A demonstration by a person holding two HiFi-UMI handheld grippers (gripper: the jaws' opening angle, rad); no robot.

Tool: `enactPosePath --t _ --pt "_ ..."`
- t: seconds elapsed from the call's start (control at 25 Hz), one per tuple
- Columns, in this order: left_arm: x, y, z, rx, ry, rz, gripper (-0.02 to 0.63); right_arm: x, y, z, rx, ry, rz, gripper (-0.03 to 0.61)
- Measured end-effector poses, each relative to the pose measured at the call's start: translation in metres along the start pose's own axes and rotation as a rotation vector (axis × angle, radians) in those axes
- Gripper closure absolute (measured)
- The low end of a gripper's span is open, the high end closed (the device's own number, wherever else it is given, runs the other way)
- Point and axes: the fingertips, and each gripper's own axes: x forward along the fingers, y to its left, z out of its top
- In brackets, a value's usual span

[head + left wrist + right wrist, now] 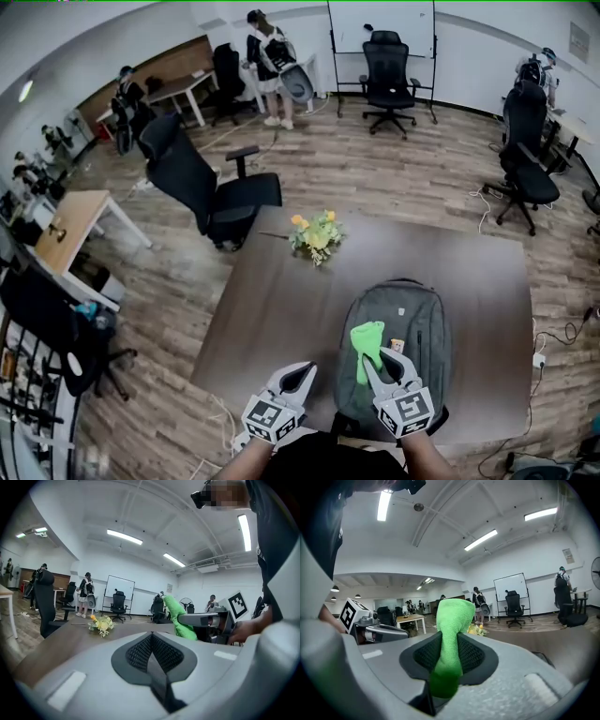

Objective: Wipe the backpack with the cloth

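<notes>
1. My right gripper [385, 357] has its fingers [511, 681] closed on a bright green cloth [367, 339]. The cloth is pinched at its middle: one end stands up past the fingertips and the other end goes down between the fingers.
2. This gripper is above a grey fabric backpack [417, 323], over its near left part. In the head view the cloth hangs very close to the backpack, but I cannot say for sure whether it touches the fabric.
3. The backpack lies flat on the dark brown worktop [272, 309]. It is on the right half, near the edge where I stand, with its top handle pointing away from me.
4. My left gripper [298, 372] has its fingers pressed fully together, and there is nothing between them. It is just beside the backpack, on its left, over bare worktop, and about level with the right gripper.
5. A small bunch of yellow flowers [316, 234] lies near the far edge of the worktop, well apart from the backpack.
6. A black office chair [206, 187] stands on the wooden floor beyond the far left corner of the worktop.
</notes>
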Motion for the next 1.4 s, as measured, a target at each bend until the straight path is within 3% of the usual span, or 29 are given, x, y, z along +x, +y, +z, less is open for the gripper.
enactPosePath --t 0.24,0.48,0.92,1.4 --pt "0.027 0.025 0.003 0.017 0.028 -0.054 0.594 0.017 -0.038 -0.007 0.088 -0.009 -0.167 0.482" --pt "0.055 0.042 0.000 0.036 0.050 -0.128 0.594 0.037 -0.075 -0.029 0.121 0.078 -0.283 0.482" --pt "0.087 0.080 -0.010 0.029 0.054 -0.129 0.594 0.093 -0.115 -0.080 0.125 0.292 -0.377 0.483" --pt "0.112 0.089 -0.033 0.025 0.086 -0.045 0.594 0.135 -0.141 -0.118 0.078 0.450 -0.348 0.483"
